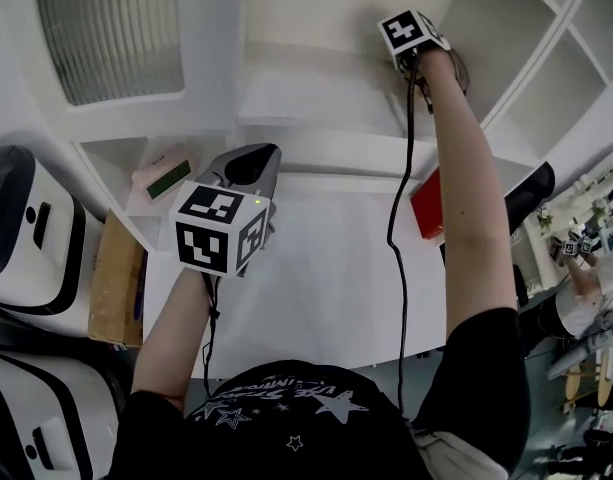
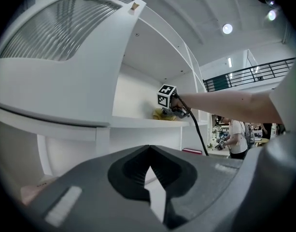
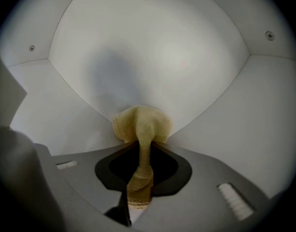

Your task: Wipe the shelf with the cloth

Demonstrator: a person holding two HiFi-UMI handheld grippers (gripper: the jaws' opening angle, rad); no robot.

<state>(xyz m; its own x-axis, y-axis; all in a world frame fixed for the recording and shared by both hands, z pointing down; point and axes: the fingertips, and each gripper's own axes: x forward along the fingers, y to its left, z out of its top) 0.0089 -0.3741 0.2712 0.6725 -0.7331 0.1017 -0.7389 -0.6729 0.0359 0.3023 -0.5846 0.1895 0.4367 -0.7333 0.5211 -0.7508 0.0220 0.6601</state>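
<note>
The right gripper (image 3: pixel 138 148) is deep in the upper compartment of the white shelf (image 1: pixel 316 103), arm stretched out at full reach; its jaws are clamped tight on the yellow cloth (image 3: pixel 140 124), a twisted strip pinched between them and a bunched puff beyond the tips; that puff sits against the white panels, right at the seam where the back wall meets the board. From the left gripper view the cloth lies on the shelf board just beside the right gripper, under its marker cube; a black cable (image 1: pixel 401 198) trails from it down along the forearm.

The left gripper (image 2: pixel 148 151) hangs low, well apart from the action, out over the white tabletop (image 1: pixel 326 288); its jaws are closed tip to tip with nothing in them; it points toward the shelf from below.

Around the edges: a ribbed frosted panel (image 1: pixel 111 28) up at the left; a pink box (image 1: pixel 164 173) in a lower cubby; a red item (image 1: pixel 426 206) on the lower surface near the right arm; a cardboard box (image 1: pixel 116 278) at the left of the table.
</note>
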